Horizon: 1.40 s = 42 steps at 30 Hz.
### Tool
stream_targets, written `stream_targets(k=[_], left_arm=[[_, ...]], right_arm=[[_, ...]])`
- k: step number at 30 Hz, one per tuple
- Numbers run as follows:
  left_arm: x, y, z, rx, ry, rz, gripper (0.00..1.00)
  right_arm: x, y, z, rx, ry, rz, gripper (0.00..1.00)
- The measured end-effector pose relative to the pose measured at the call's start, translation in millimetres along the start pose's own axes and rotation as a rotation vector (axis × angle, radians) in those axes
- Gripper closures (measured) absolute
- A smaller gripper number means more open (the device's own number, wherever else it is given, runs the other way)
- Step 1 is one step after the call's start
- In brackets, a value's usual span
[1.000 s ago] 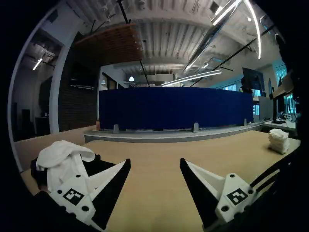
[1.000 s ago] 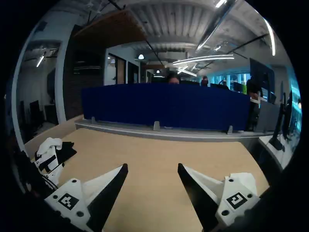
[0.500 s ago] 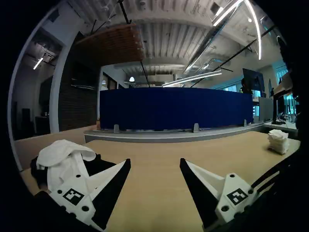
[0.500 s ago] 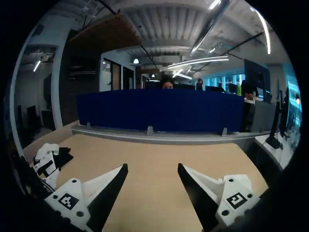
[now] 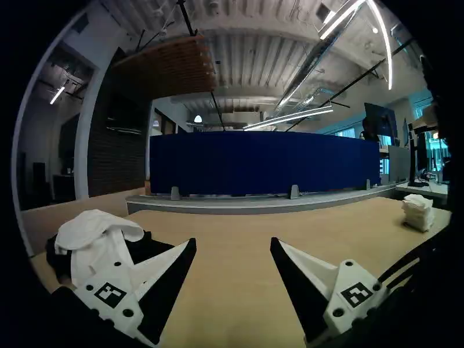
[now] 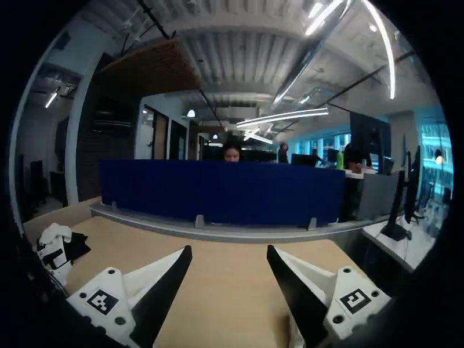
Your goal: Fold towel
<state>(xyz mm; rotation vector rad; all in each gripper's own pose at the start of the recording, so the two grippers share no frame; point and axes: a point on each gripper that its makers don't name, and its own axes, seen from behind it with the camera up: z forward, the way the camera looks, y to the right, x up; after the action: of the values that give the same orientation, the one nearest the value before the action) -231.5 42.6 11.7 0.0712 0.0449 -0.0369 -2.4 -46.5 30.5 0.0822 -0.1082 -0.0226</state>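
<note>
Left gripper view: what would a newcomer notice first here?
The long blue partition spans the far edge of the wooden table. A crumpled white towel lies near left, with a folded white stack at far right. The left gripper is open, holding nothing.

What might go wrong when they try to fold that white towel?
1. The towel lies bunched over a black thing near an edge of the table. A grab might catch the black thing too, or drag the towel off.
2. The stack of folded towels sits near another edge, so a wide swing might knock it off.
3. The left gripper and right gripper have open, empty jaws, so the towel may slide.
</note>
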Motion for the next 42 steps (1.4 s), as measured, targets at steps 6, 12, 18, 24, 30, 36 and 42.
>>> stream_targets(k=[6,12,18,24,30,36,42], left_arm=[[0,0.0,-1.7,0.0,0.0,0.0,0.05],[0,-1.2,-2.6,0.0,0.0,0.0,0.05],[0,-2.8,-2.8,0.0,0.001,0.0,0.05],[0,-4.7,-3.3,0.0,0.001,0.001,0.05],[0,-6.6,-3.6,0.0,0.001,0.001,0.05],[1,-8.2,-4.3,0.0,0.001,0.001,0.06],[1,-9.6,-5.3,0.0,0.001,0.002,0.06]], right_arm=[[-12,22,-3.8,-0.026,0.039,-0.007,0.0],[-45,38,-5.3,-0.025,0.034,-0.008,0.0],[-82,49,-2.8,-0.021,0.037,-0.001,0.0],[-114,56,3.1,-0.02,0.056,0.032,0.0],[-147,60,10.5,-0.032,0.047,0.07,0.0],[-171,59,12.8,-0.04,0.024,0.08,0.0],[-175,55,11.6,-0.035,0.037,0.083,0.0]])
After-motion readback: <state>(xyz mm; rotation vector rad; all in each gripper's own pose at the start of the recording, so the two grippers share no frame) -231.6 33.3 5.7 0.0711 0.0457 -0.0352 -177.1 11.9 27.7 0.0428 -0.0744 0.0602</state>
